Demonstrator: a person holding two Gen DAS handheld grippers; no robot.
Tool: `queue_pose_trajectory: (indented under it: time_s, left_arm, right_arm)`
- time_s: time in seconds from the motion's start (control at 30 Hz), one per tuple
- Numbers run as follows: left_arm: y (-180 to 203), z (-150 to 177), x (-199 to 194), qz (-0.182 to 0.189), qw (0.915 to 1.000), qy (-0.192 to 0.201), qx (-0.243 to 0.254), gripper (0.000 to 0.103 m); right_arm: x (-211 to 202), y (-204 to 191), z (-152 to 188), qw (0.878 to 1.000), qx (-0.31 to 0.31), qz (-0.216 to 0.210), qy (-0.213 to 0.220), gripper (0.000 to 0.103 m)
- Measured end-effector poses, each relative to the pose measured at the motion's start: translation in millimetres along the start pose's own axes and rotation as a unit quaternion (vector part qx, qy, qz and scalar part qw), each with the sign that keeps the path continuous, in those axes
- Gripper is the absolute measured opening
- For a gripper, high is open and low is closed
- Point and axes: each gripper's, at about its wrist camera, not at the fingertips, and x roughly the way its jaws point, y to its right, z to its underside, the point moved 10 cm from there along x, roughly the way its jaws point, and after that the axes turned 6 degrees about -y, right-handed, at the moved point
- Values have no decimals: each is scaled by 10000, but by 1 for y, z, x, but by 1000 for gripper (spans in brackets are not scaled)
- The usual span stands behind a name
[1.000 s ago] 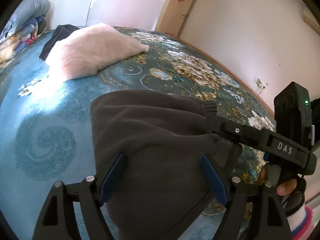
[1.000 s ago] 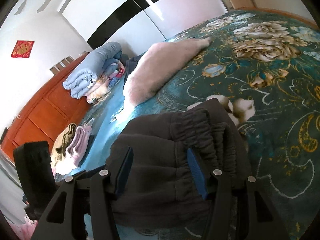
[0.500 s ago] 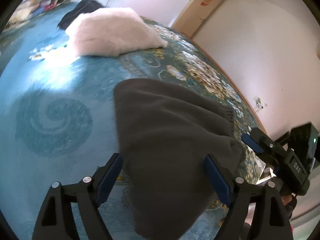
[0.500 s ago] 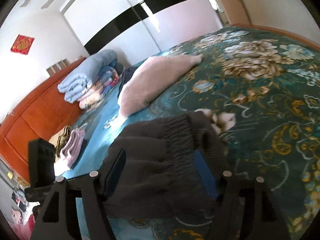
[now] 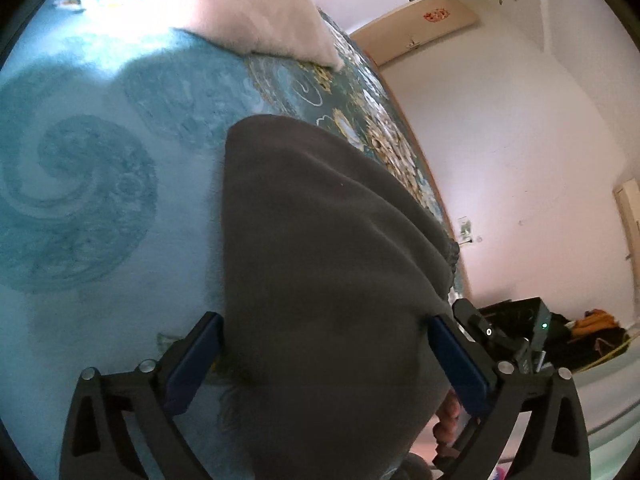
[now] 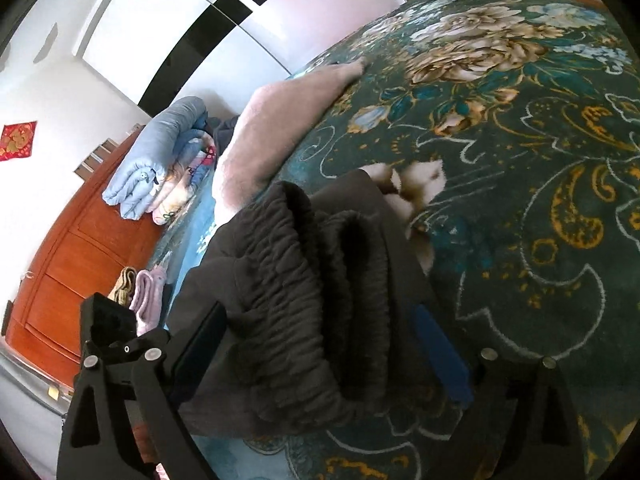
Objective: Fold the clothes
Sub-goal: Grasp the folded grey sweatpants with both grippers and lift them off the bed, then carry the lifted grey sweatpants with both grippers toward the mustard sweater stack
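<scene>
A dark grey fleece garment (image 5: 320, 264) lies folded on the teal patterned bedspread (image 5: 92, 184). In the right wrist view its gathered elastic waistband (image 6: 304, 288) faces me. My left gripper (image 5: 324, 344) is open, its blue-padded fingers (image 5: 196, 356) standing on either side of the garment's near end. My right gripper (image 6: 320, 340) is open too, its fingers (image 6: 438, 354) astride the waistband end. Whether the fingers touch the cloth is unclear. The right gripper also shows in the left wrist view (image 5: 508, 340), and the left gripper in the right wrist view (image 6: 116, 332).
A pale pink fluffy garment (image 6: 272, 128) lies further up the bed, also in the left wrist view (image 5: 256, 12). Rolled blue quilts (image 6: 156, 156) and small folded items (image 6: 144, 292) sit by the orange wooden headboard (image 6: 68, 276). White walls surround the bed.
Both grippers have shifted and tilted around the folded garment. The left view has swung down and right, toward the wall. The garment stays on the bed and both grippers stay open.
</scene>
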Motion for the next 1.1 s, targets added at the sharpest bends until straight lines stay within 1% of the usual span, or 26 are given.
queue_pose_trajectory:
  time_s: [0.03, 0.13, 0.33, 0.5, 0.63, 0.73, 0.83, 0.87, 0.97, 1.0, 1.07, 1.1]
  left_arm:
    - [0, -1, 2, 5, 10000, -23, 2, 103]
    - [5, -2, 7, -3, 9999, -55, 108, 103]
    - [8, -5, 14, -16, 9998, -126, 173, 103]
    - [7, -1, 13, -85, 9993, -285, 236, 103]
    - [6, 1, 14, -32, 9992, -312, 243, 102]
    - [6, 3, 16, -28, 9990, -341, 289, 102]
    - [4, 3, 15, -12, 9991, -332, 253, 102]
    - [3, 3, 13, -30, 9992, -316, 250, 102]
    - [2, 4, 9, -54, 9992, -291, 257, 102]
    - [1, 4, 7, -60, 9992, -284, 260, 102]
    - [0, 5, 7, -32, 9993, -280, 230, 102]
    - [0, 4, 8, -22, 9994, -281, 221, 102]
  right_arm:
    - [0, 0, -1, 10000, 22, -57, -5, 98]
    - [4, 1, -1, 9997, 86, -200, -83, 98]
    - [11, 0, -7, 9994, 116, -257, -194, 99]
    - [19, 2, -14, 9989, 170, -319, -290, 99]
    - [19, 8, -16, 9965, 337, -620, -439, 98]
    - [16, 5, -8, 9942, 338, -863, -543, 98]
    - [8, 3, -5, 9938, 292, -918, -559, 97]
    - [5, 4, -5, 9938, 318, -910, -546, 97]
    - [-7, 23, -12, 9956, 530, -654, -405, 97]
    - [-10, 29, -14, 9957, 597, -628, -333, 97]
    - [-15, 41, -14, 9925, 838, -826, -324, 98]
    - [-12, 46, -10, 9888, 1025, -991, -433, 98]
